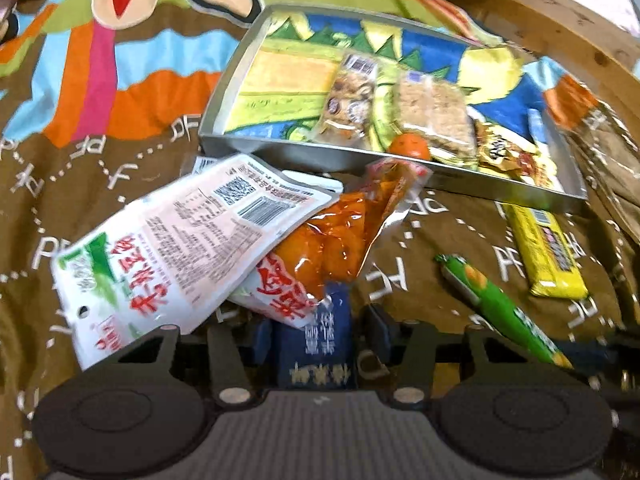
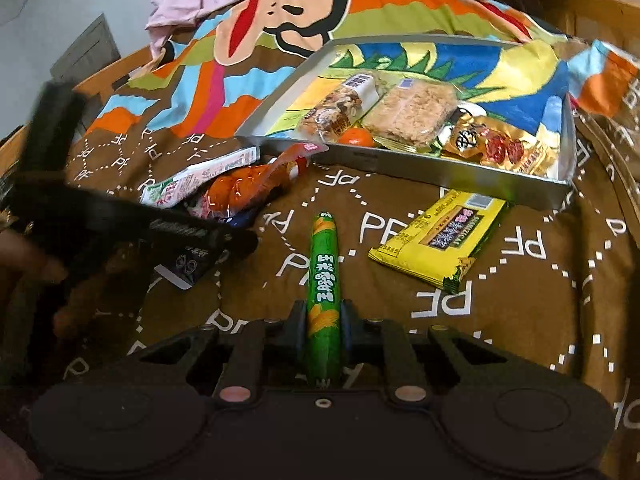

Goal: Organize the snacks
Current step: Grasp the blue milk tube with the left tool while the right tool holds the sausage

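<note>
Right gripper [image 2: 323, 330] is clenched on the green sausage stick [image 2: 325, 276], whose long axis points ahead toward the tin tray [image 2: 400, 162] just beyond.

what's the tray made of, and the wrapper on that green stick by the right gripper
Tray: looks like thin sheet metal, dull grey, with straight folded walls. Green stick: glossy plastic film, judging by the sheen and printed label; it sits between the right gripper jaws.
</note>
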`<state>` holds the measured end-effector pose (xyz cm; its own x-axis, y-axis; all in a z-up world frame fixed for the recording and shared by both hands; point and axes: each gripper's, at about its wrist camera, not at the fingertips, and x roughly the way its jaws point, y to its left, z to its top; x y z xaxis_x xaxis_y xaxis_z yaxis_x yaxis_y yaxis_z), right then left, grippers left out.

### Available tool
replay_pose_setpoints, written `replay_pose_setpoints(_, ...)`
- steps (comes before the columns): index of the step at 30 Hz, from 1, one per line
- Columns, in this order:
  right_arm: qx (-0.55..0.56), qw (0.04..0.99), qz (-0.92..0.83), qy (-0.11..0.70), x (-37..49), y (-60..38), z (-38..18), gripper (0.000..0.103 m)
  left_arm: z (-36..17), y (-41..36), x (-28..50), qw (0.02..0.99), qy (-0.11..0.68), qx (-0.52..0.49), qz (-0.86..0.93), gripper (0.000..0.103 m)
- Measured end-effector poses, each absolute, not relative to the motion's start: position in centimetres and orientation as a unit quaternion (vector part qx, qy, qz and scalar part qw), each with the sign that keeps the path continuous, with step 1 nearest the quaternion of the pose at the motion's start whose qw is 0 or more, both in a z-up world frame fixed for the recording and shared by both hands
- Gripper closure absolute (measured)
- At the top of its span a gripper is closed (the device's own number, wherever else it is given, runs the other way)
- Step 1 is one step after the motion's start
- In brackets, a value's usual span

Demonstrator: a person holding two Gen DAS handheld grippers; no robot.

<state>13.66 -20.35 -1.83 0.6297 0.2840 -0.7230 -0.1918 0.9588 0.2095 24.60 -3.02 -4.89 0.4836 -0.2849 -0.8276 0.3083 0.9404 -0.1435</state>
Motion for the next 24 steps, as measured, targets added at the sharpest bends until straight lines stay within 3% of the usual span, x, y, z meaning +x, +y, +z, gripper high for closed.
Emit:
replay_pose_setpoints(4,0.043,0.905,0.135,0.401,13.5,-20.1,-2.2,0.084,-5.3,-3.7,25.4,0.864,0.474,0.026,-0.168,0.049)
replay_pose_setpoints(8,0.039,0.908,0.136,0.395,13.5,-20.0,-2.2,0.084,-5.4,-3.4,24.7,0.865,0.470,0.036,-0.173,0.062)
replay_pose_setpoints(11,0.029,0.910,0.137,0.390,13.5,-19.6,-2.3,0.084,-5.0,-2.9,24.0,0.861,0.475,0.029,-0.177,0.065)
replay_pose_setpoints(24,0.008,0.919,0.134,0.370,14.3,-18.3,-3.3,0.078,-2.9,-0.9,19.6,0.838,0.501,-0.022,-0.216,0.068)
